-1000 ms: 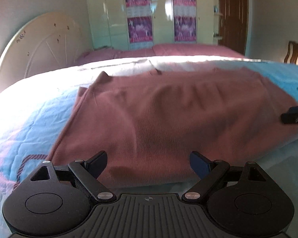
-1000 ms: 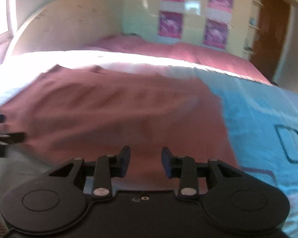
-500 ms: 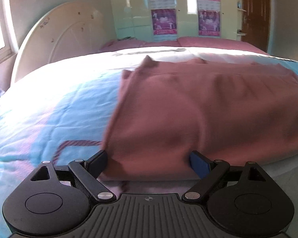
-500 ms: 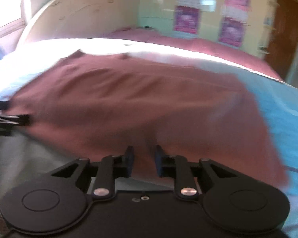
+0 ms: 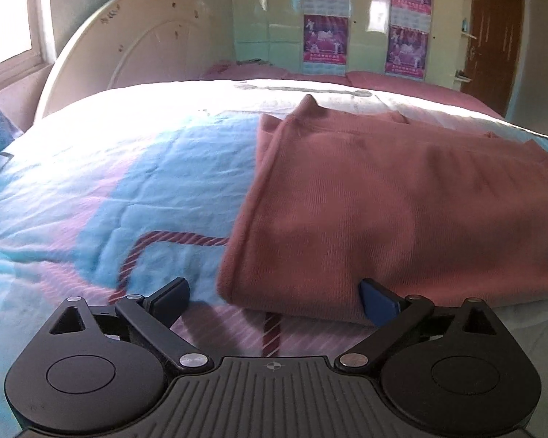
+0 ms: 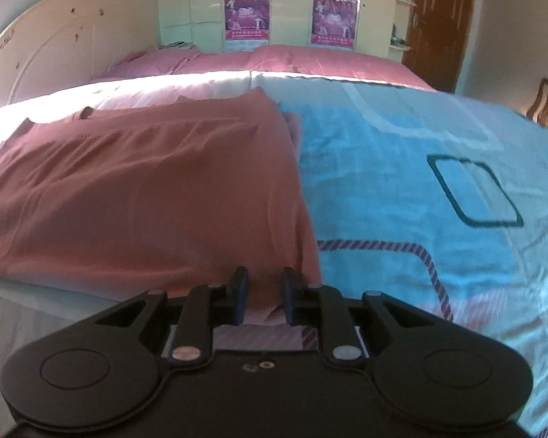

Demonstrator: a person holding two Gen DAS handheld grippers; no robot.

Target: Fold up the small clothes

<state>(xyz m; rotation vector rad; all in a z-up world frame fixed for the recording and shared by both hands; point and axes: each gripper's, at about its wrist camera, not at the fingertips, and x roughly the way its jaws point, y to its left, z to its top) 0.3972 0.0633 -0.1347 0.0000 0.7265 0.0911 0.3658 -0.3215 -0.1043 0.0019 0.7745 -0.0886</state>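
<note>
A folded dusty-pink garment [image 5: 394,211] lies flat on the blue and pink bedspread [image 5: 128,197]. My left gripper [image 5: 274,297] is open wide, its jaws on either side of the garment's near left corner. In the right wrist view the garment [image 6: 146,197] fills the left half. My right gripper [image 6: 261,301] sits at its near right corner, jaws narrowly apart with the cloth's hem between them. Whether the pads pinch the cloth is unclear.
The bedspread [image 6: 420,200] stretches to the right with a dark square outline [image 6: 475,191]. Pink pillows [image 6: 274,60] and a white round headboard [image 5: 135,51] lie beyond. A wardrobe with posters [image 5: 325,18], a brown door [image 6: 442,18] and a chair [image 6: 544,104] stand behind.
Both grippers have slid outward along the garment's near edge, left to its left corner, right to its right corner. The right jaws have narrowed.
</note>
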